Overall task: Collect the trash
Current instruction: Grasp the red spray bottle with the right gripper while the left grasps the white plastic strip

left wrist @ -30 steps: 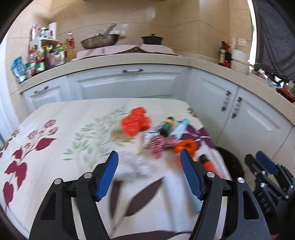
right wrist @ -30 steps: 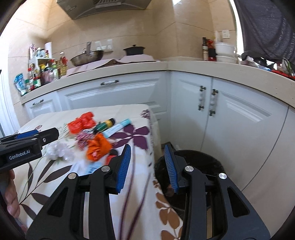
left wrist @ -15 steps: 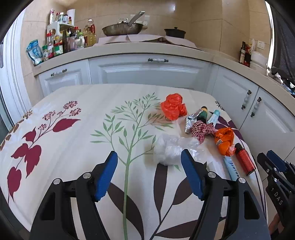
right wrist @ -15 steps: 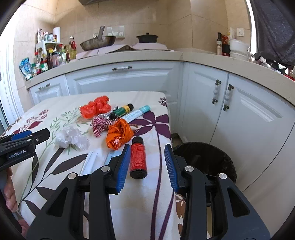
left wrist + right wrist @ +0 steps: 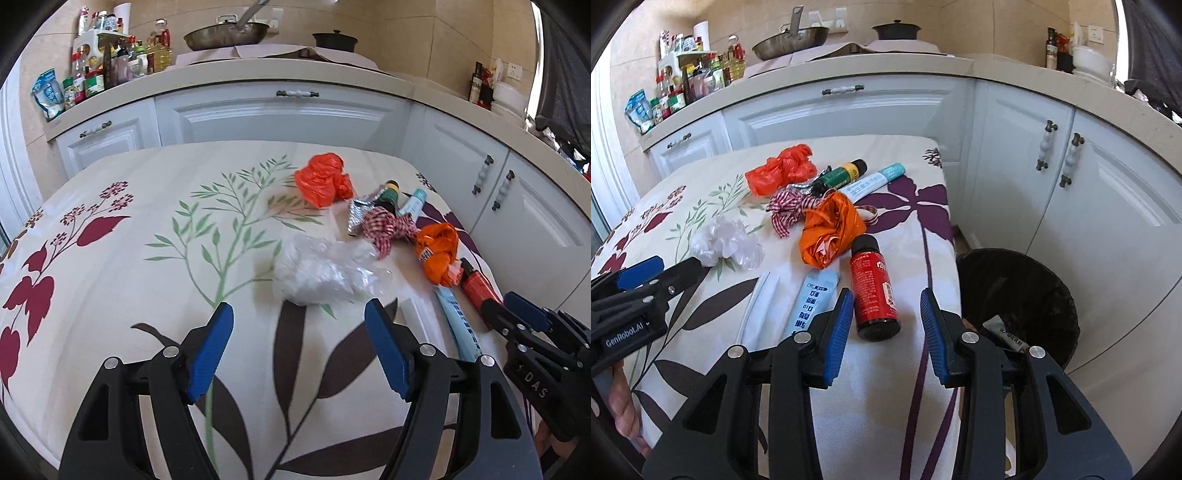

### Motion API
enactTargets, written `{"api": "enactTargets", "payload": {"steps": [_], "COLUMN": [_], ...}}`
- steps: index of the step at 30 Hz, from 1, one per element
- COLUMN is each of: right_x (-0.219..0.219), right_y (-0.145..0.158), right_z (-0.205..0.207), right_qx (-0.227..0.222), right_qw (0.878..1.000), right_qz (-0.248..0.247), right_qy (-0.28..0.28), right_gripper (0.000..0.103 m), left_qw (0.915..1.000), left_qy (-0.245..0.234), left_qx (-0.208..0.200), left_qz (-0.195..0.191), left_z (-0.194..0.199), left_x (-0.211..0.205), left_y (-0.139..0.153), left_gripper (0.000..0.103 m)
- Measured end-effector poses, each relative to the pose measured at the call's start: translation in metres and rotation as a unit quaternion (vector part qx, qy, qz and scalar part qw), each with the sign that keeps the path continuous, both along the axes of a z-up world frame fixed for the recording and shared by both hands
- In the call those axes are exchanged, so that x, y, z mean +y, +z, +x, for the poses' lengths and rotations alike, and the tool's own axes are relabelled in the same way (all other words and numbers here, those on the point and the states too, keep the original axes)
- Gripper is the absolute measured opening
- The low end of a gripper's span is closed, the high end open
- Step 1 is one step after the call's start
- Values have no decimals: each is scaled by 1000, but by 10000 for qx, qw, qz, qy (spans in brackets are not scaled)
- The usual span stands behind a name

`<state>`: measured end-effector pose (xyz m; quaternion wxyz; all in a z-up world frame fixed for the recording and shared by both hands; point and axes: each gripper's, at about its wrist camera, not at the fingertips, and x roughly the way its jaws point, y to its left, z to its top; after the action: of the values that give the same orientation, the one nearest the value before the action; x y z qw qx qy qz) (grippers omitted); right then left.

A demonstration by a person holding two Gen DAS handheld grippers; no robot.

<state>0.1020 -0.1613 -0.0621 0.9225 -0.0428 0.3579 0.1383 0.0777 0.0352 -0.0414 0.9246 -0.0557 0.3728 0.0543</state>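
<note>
The left gripper (image 5: 299, 350), jaws wide and empty, lines up on the crumpled clear plastic (image 5: 321, 273) mid-tabletop; being so flimsy, it may slip out or snag the cloth. The right gripper (image 5: 886, 328), part-open and empty, frames the red bottle (image 5: 873, 288) near the tabletop's right edge above the bin (image 5: 1052, 295), and a nudge could roll it off.

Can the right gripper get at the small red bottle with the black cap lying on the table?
Probably yes: the right gripper is open, the red bottle lies just ahead of its fingers, nothing between.
</note>
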Motion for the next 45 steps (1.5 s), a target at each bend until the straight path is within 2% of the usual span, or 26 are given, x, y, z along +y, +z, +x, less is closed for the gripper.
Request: {"api": "enactTargets", "payload": {"steps": [11,13,14,15,28,36,37,39,43,45], "right_x": [3,4,4,3,-16,-36,-37,-41,-44,-44], "right_y": [4,1,-1,-3,7,10,10,8,4,3], "right_z": [9,12,13,12,-20,-42,-43,-46,-49,-51], "right_qx": [78,201,252,270,-193,-384,-390,-391,-379,-379], "right_qw": [9998,9995,9993,9992,9996,9988,9987,9985,9983,9983], "right_qz": [-82,-81,-88,-84,166,305,313,349,394,408], "right_qy": [181,231,260,280,77,-76,-90,-128,-178,-182], "right_gripper": [37,32,25,23,23,23,23,23,23,23], "left_qw": [10000,10000,10000,10000,9995,9985,9985,9981,9973,9970], "left_qy": [-51,-66,-73,-86,-319,-535,-542,-585,-709,-754], "left_qx": [48,44,42,40,-16,86,113,205,152,108], "left_qz": [-6,-4,-2,3,-4,10,-3,-47,71,137], "left_z": [1,1,1,1,-10,-14,-14,-14,-18,-19], "left_x": [-7,-8,-9,-10,-34,-57,-58,-60,-67,-69], "left_y": [-1,0,0,0,2,-8,-11,-15,-16,-17], "left_gripper": [73,73,73,74,74,74,73,65,57,48]}}
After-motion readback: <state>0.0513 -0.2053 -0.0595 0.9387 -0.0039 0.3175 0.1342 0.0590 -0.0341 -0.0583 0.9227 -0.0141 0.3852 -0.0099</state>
